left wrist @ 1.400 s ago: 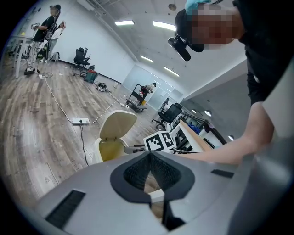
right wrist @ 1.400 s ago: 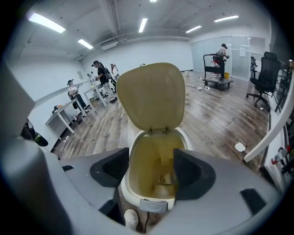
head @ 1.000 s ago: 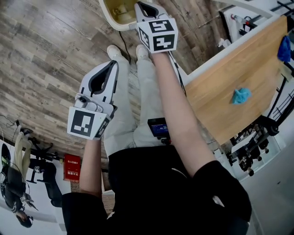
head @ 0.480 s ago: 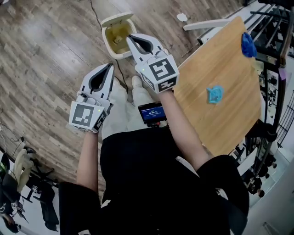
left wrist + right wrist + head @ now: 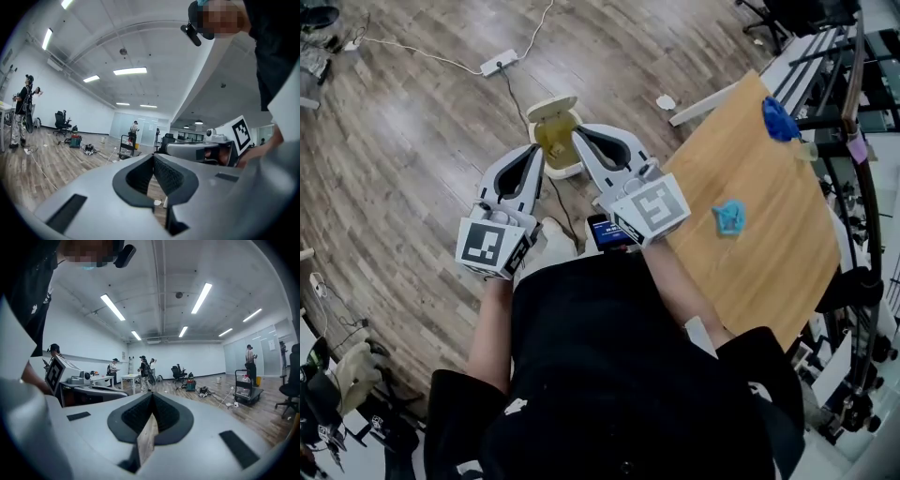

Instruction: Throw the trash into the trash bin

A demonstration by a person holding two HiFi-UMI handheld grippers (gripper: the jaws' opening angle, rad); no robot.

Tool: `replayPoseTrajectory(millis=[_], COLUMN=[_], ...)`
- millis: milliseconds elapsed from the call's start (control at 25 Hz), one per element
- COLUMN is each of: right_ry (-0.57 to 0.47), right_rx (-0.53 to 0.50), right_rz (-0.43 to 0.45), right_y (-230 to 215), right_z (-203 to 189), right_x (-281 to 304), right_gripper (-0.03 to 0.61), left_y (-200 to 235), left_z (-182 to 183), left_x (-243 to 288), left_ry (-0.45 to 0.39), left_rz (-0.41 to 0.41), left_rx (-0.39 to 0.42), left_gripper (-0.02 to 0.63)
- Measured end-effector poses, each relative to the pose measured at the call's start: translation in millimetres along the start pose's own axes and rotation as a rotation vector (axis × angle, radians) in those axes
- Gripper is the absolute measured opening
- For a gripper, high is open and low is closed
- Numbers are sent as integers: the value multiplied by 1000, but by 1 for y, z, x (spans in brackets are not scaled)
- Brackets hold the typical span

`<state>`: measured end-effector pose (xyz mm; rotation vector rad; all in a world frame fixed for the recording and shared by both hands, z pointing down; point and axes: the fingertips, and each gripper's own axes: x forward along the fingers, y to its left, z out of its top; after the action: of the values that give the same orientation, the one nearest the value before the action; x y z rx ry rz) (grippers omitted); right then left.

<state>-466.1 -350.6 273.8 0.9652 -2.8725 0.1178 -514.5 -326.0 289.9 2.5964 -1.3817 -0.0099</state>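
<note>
A cream trash bin (image 5: 553,141) stands on the wood floor with its lid up. Over it in the head view, my left gripper (image 5: 534,150) and right gripper (image 5: 579,131) are held side by side, both shut with nothing in them. A crumpled blue piece of trash (image 5: 729,217) lies on the wooden table (image 5: 769,253) to the right, apart from both grippers. In the left gripper view the left gripper (image 5: 153,157) points level across the room, and the right gripper (image 5: 151,395) does the same in its own view. Neither gripper view shows the bin or the trash.
A second blue thing (image 5: 778,119) sits at the table's far corner beside metal racks (image 5: 862,84). A power strip (image 5: 499,64) with its cable and a white scrap (image 5: 666,101) lie on the floor. People, office chairs (image 5: 180,372) and a cart (image 5: 125,145) stand far off.
Both grippers have come up from low beside the bin to a level pose, the right one farther. The bin now looks smaller and sits beyond their tips.
</note>
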Motion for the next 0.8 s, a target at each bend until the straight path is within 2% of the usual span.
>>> replayPoseTrajectory(millis=[120, 280, 800], right_ry=[-26, -38, -45], right_rx=[-33, -37, -54], right_rz=[-4, 3, 21], right_y=[4, 1, 0], right_z=[24, 30, 86], right_x=[-6, 1, 13], right_gripper=[-3, -3, -3], left_y=[-3, 8, 16], left_z=[25, 31, 82], left_x=[1, 7, 8], left_ry=[-47, -57, -81], left_rz=[-17, -17, 3], left_rx=[43, 57, 57], left_gripper=[6, 8, 8])
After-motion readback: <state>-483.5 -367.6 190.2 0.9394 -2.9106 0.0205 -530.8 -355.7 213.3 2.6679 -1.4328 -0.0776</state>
